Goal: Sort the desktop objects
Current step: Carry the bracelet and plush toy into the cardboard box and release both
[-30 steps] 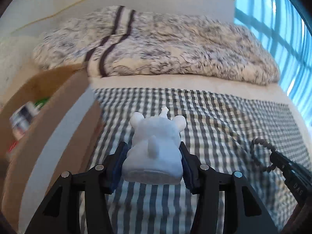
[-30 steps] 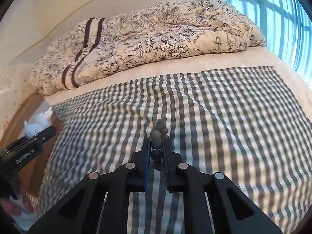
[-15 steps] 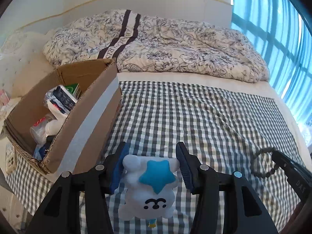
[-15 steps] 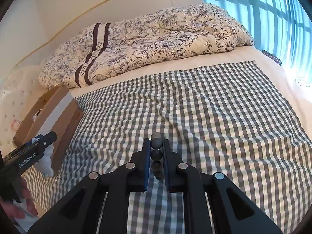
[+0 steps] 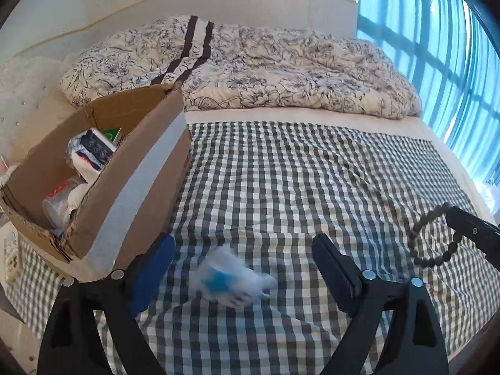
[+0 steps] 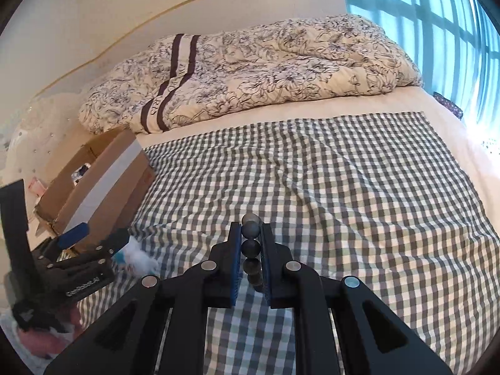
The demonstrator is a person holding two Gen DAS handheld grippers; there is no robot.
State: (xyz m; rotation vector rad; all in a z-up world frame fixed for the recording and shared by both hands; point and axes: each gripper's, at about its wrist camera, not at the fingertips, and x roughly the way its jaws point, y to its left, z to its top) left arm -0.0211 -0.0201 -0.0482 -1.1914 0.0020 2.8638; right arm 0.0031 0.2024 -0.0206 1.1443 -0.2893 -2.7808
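I see the white plush toy (image 5: 232, 282), blurred, with a blue patch on it, on the checked cloth (image 5: 297, 187) between the spread fingers of my left hand-held gripper (image 5: 247, 265); the jaws stand wide and touch nothing. From the right wrist view the toy (image 6: 137, 257) shows as a white tuft just beside the left hand-held gripper (image 6: 93, 237), near the front corner of the cardboard box (image 6: 103, 187). My right hand-held gripper (image 6: 251, 250) is clamped narrow on a dark bead bracelet (image 6: 250, 247), whose round beads run in a line between the blue pads; in the left wrist view the bracelet (image 5: 434, 237) hangs as a loop from the right hand-held gripper's tip at the frame's right edge. The box (image 5: 125, 187) sits open on the left part of the bed, a pale tape strip along its near wall, with packets and a clear cup inside. The grey-and-white checked cloth covers the cream bed sheet (image 6: 312, 109). Behind it lies a bunched floral duvet (image 5: 265, 68) with dark stripes, a cream headboard (image 5: 156, 3) with a gold line, and teal curtains (image 5: 443, 62) at the right
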